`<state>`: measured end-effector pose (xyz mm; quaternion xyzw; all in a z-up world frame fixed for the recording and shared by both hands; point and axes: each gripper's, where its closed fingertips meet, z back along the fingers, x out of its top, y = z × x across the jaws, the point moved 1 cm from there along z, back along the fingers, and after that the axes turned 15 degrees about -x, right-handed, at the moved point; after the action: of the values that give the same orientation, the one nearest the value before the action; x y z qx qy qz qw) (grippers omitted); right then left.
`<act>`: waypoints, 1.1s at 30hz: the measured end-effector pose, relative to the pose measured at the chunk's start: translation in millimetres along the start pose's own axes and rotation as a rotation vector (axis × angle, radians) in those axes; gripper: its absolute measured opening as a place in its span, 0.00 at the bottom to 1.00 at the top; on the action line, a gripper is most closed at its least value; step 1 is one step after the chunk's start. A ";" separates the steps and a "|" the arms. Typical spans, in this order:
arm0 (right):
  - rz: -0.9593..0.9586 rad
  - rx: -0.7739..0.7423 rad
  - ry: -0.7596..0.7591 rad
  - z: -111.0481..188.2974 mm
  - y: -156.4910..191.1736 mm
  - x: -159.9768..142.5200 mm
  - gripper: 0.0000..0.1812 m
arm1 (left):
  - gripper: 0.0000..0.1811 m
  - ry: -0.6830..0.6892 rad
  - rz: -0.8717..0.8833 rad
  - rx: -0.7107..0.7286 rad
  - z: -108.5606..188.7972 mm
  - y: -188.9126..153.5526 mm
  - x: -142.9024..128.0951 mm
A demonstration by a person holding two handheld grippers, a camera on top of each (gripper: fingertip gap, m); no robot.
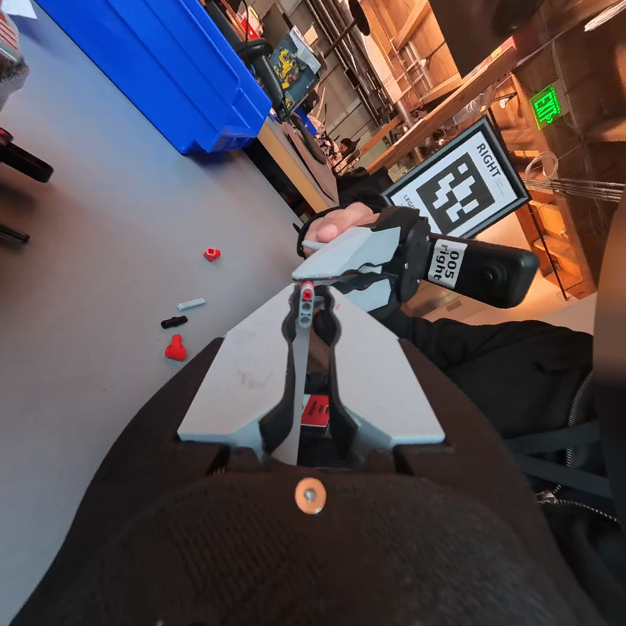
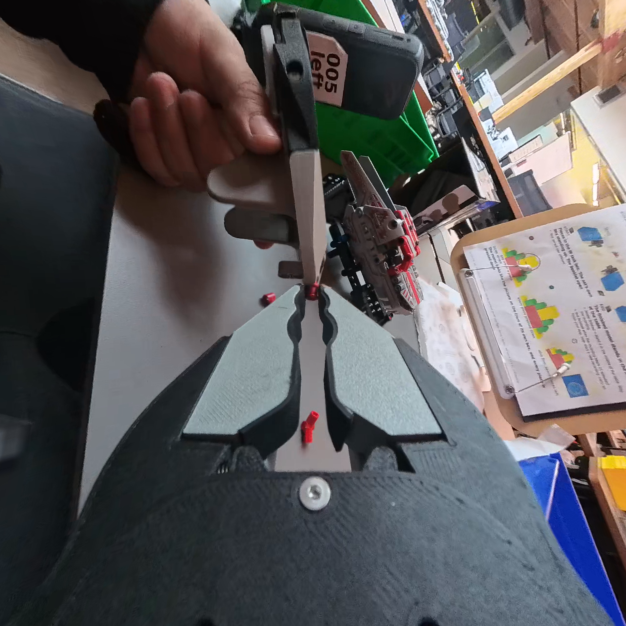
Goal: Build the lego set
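Tools tip to tip above table [image 1: 101,203]: left tool [image 1: 306,298] clamping grey beam [image 1: 305,310], right tool [image 2: 311,291] clamping red pin [image 2: 311,292].

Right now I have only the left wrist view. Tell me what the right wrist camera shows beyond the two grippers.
Observer: A partly built grey and red model stands on the table, just past the left gripper.
Operator: Report any build guide.
Observer: A printed sheet with coloured brick pictures is clipped to a wooden board, to the right of the model in that view.
Operator: Name what's behind the model.
Observer: A green bin.
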<state>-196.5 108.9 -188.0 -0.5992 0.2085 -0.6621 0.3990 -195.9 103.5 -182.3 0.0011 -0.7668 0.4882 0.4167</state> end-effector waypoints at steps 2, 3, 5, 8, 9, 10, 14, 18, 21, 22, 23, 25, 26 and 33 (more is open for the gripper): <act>-0.016 -0.002 0.000 0.8 -2.9 -1.2 0.02 | 0.03 0.000 -0.010 0.017 2.8 1.9 1.1; -0.030 -0.003 0.002 1.0 -4.3 -1.4 0.02 | 0.04 0.009 -0.020 0.022 3.0 1.9 0.7; -0.027 -0.015 0.010 0.4 -7.0 -3.6 0.02 | 0.04 0.028 -0.038 0.048 2.9 4.0 -1.1; -0.029 -0.007 0.003 1.3 -6.1 -2.7 0.02 | 0.05 0.054 -0.073 0.053 -0.1 2.3 -4.0; -0.032 -0.017 -0.002 1.3 -7.5 -1.9 0.02 | 0.04 0.050 -0.099 0.065 -0.1 2.7 -2.7; -0.036 -0.026 -0.005 1.3 -9.0 -1.4 0.02 | 0.03 0.047 -0.126 0.073 -0.5 2.0 -1.5; -0.038 -0.047 -0.007 1.1 -11.5 -2.0 0.02 | 0.03 0.049 -0.169 0.100 -2.4 2.6 -1.0; 0.009 -0.085 -0.007 0.1 -13.3 -3.0 0.02 | 0.03 0.022 -0.150 0.097 -2.5 3.1 0.8; 0.019 -0.111 0.014 -0.5 -17.1 -3.3 0.02 | 0.03 -0.011 -0.180 0.106 -2.1 1.9 5.5; 0.009 -0.109 0.032 -1.5 -17.6 -4.9 0.02 | 0.03 -0.017 -0.186 0.118 -1.9 3.0 6.6; -0.010 -0.101 0.049 -3.2 -17.3 -7.7 0.02 | 0.03 -0.030 -0.198 0.137 -0.8 4.3 8.8; -0.096 -0.057 0.073 -7.6 -13.5 -14.9 0.02 | 0.03 -0.035 -0.214 0.197 2.2 10.4 10.8; -0.142 -0.031 0.076 -8.3 -12.1 -16.7 0.02 | 0.03 -0.031 -0.220 0.214 2.4 11.9 10.7; -0.368 0.087 0.070 -8.1 -10.3 -19.1 0.02 | 0.03 -0.073 -0.307 0.282 2.7 11.2 16.8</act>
<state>-207.8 128.2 -193.8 -0.5861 0.0801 -0.7526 0.2894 -213.2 114.1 -180.4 0.1937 -0.6964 0.5210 0.4540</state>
